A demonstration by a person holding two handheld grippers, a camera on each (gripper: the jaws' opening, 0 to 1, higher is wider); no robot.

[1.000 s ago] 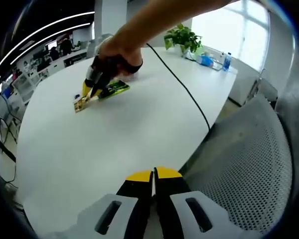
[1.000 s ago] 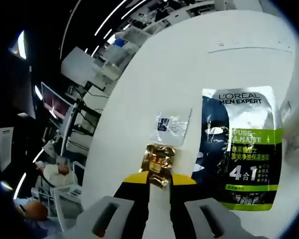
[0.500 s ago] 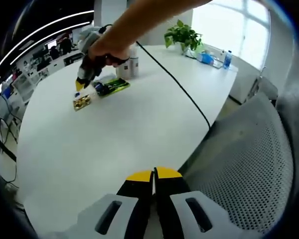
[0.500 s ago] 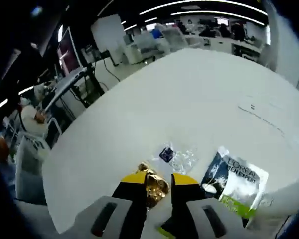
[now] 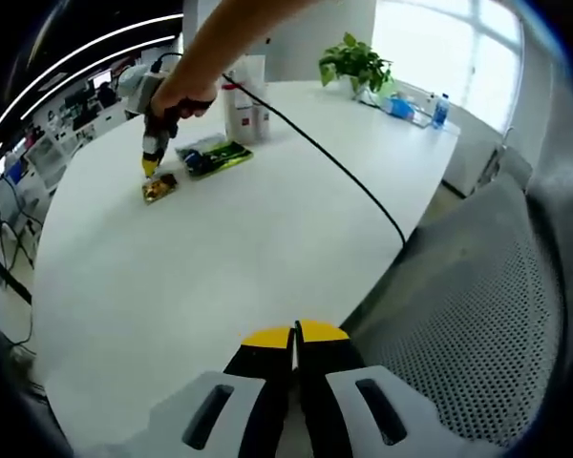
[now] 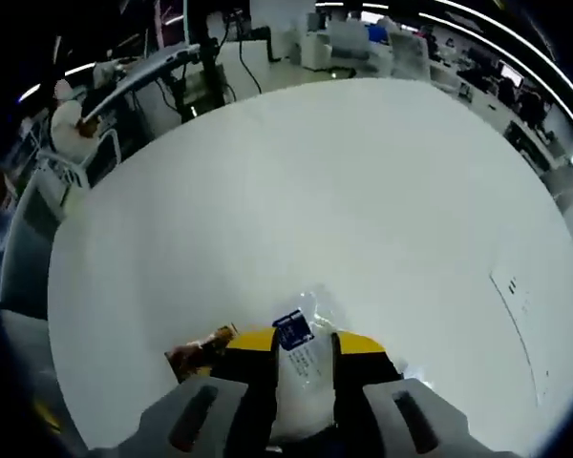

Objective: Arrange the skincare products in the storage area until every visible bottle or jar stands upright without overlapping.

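Note:
In the left gripper view a hand holds my right gripper [image 5: 150, 166] tip-down at the far left of the white table [image 5: 229, 258], just above a gold sachet [image 5: 159, 188]. A green and black sachet [image 5: 211, 157] lies beside it, and two white bottles [image 5: 241, 111] stand upright behind. In the right gripper view my right gripper [image 6: 304, 337] is open, its jaws on either side of a clear sachet with a blue label [image 6: 306, 377] that lies flat on the table. The gold sachet [image 6: 199, 350] lies just left of the jaws. My left gripper [image 5: 294, 336] is shut and holds nothing at the near table edge.
A black cable [image 5: 344, 162] runs across the table from the right gripper. A potted plant [image 5: 355, 67] and a blue bottle [image 5: 437, 113] stand at the far end. A grey mesh chair [image 5: 477, 315] is close on the right. Desks and chairs [image 6: 76, 134] lie beyond the table.
My right gripper let go of the gold sachet, which now lies on the table, and moved over the clear sachet. The left gripper has stayed put.

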